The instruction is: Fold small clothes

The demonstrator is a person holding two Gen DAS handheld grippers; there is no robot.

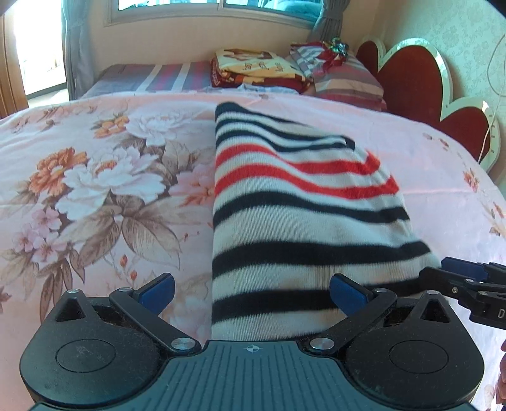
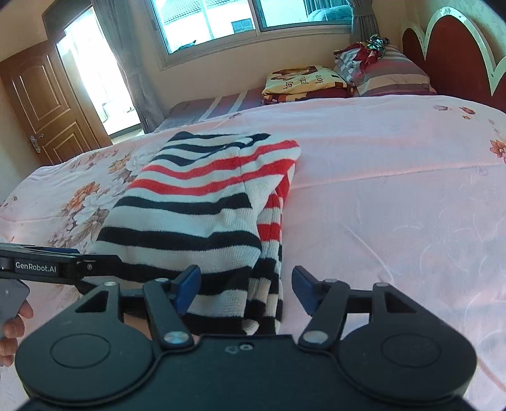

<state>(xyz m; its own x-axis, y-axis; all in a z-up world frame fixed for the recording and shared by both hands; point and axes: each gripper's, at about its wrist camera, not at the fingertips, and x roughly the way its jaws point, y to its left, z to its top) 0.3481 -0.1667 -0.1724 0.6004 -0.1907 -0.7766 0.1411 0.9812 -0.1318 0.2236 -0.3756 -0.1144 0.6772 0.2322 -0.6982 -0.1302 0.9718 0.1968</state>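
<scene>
A small striped sweater (image 1: 284,196), white with navy and red stripes, lies folded lengthwise on the pink floral bedspread (image 1: 95,177). It also shows in the right wrist view (image 2: 202,202), with a sleeve tucked under its right edge. My left gripper (image 1: 251,292) is open, its blue pads either side of the sweater's near hem. My right gripper (image 2: 245,291) is open over the near right corner of the sweater. The right gripper also shows at the right edge of the left wrist view (image 1: 468,278), and the left gripper shows at the left of the right wrist view (image 2: 50,265).
Folded blankets (image 1: 256,69) and a striped pillow (image 1: 348,79) sit at the head of the bed by a red heart-shaped headboard (image 1: 420,85). A window (image 2: 253,19) is behind, and a wooden door (image 2: 41,98) stands at far left.
</scene>
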